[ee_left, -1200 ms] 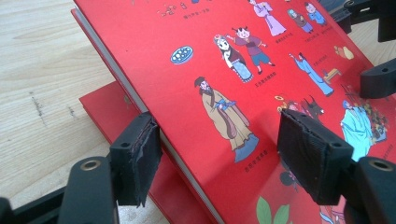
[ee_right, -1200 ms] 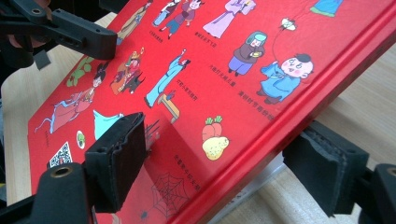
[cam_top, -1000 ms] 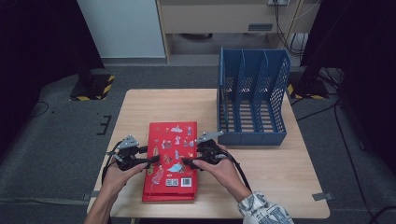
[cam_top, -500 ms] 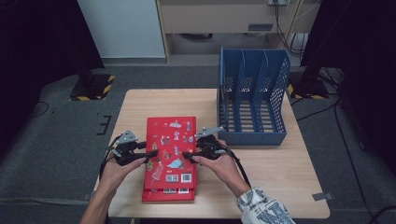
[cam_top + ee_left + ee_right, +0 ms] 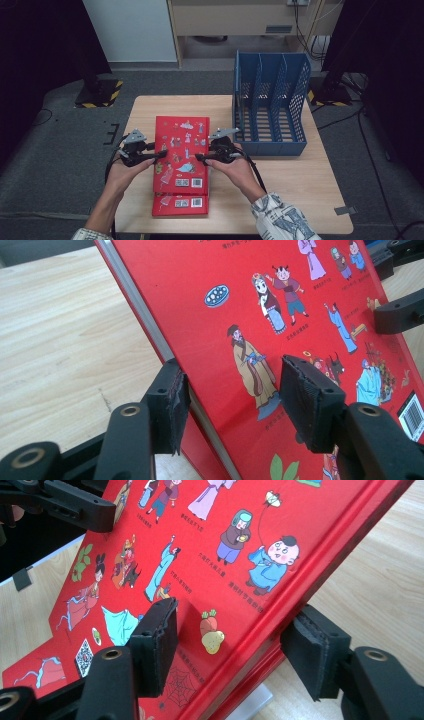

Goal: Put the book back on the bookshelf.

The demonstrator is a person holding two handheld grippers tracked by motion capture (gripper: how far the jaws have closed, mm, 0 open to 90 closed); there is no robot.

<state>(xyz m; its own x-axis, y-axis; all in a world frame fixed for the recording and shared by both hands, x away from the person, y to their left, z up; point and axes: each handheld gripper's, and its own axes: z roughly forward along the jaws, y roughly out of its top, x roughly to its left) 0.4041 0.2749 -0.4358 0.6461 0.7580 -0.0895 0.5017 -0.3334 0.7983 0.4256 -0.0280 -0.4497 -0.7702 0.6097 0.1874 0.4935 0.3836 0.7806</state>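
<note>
High view: top red book (image 5: 181, 150) hides lower book (image 5: 180, 205) mostly.

The scene is seen from a fixed high camera on the near side, faced forward and down, so that the whole tabletop (image 5: 280, 200) is taken in from well off; the left gripper view is taken close along the left tongs (image 5: 230, 407), across the red book (image 5: 280, 295) toward the right tongs (image 5: 400, 312); the right gripper view is taken just as close from the opposite edge, back toward the left tongs (image 5: 65, 502); the book's illustrated cover is shared by all three views.
</note>
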